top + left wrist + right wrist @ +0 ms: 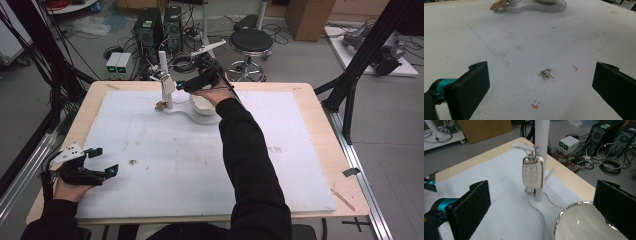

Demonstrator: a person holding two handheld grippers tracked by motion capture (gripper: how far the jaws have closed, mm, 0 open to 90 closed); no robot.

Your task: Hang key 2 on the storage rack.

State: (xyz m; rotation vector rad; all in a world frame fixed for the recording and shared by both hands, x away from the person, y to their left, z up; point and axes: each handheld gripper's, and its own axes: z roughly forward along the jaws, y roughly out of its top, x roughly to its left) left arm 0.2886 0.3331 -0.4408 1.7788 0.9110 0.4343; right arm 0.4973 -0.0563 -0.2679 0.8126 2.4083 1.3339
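Right tool (541, 202) gapes just short of key fob (533, 172).

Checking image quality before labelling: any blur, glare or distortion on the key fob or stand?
Right gripper view: key fob sharp on the white stand, soft sheen, no blown glare; bowl rim glints. High view: even lighting, fob small and soft. Left gripper view: stand base cropped at the top, near jaws slightly soft.

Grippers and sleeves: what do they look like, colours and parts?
Both grippers are black with flat black jaws and teal accents at the base. The left gripper carries a grey three-cornered plate; a black cable trails from the right gripper. The person wears black long sleeves.
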